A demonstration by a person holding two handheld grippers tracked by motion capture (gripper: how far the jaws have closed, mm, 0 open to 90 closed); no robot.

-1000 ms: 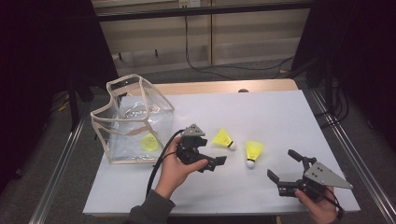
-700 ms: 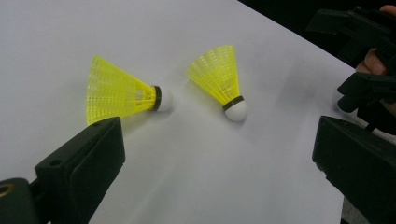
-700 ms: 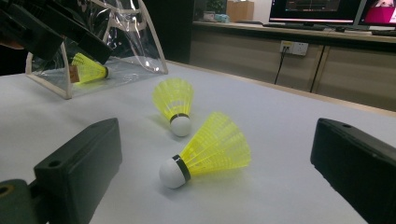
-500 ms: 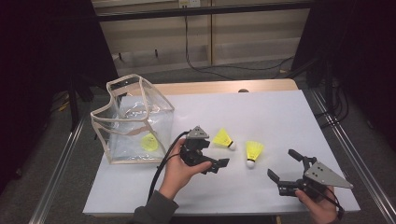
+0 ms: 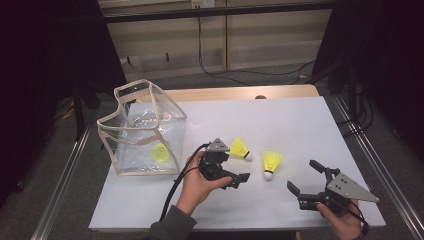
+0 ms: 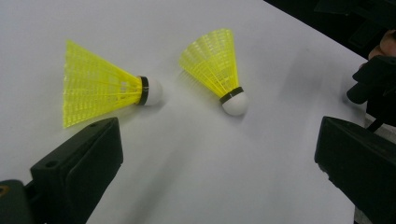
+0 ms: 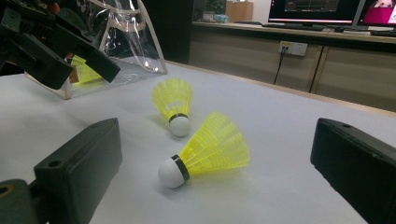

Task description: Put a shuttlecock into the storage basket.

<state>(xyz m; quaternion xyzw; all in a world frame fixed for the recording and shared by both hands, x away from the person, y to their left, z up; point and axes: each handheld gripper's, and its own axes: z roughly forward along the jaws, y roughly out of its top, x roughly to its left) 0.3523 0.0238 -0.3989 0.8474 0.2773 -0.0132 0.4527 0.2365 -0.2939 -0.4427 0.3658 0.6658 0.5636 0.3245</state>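
Note:
Two yellow shuttlecocks with white corks lie on the white table (image 5: 280, 120). One shuttlecock (image 5: 240, 148) (image 6: 100, 95) (image 7: 173, 100) lies just ahead of my left gripper (image 5: 231, 167) (image 6: 215, 168), which is open and holds nothing. The other shuttlecock (image 5: 271, 162) (image 6: 215, 65) (image 7: 210, 147) lies between the two grippers. My right gripper (image 5: 304, 176) (image 7: 215, 191) rests near the front right edge, open and empty, pointing at that shuttlecock. A third yellow shuttlecock (image 5: 160, 151) (image 7: 86, 70) lies inside the clear bag (image 5: 142, 130) (image 7: 126, 32).
The clear plastic bag with beige trim stands open-topped at the table's left. Cables trail from both grippers toward the front edge. In the right gripper view, the left gripper (image 7: 56, 46) hangs in front of the bag. Metal rails run along both table sides.
My left gripper has drifted slightly right, closer to the nearer shuttlecock. The right gripper and the shuttlecocks have not moved.

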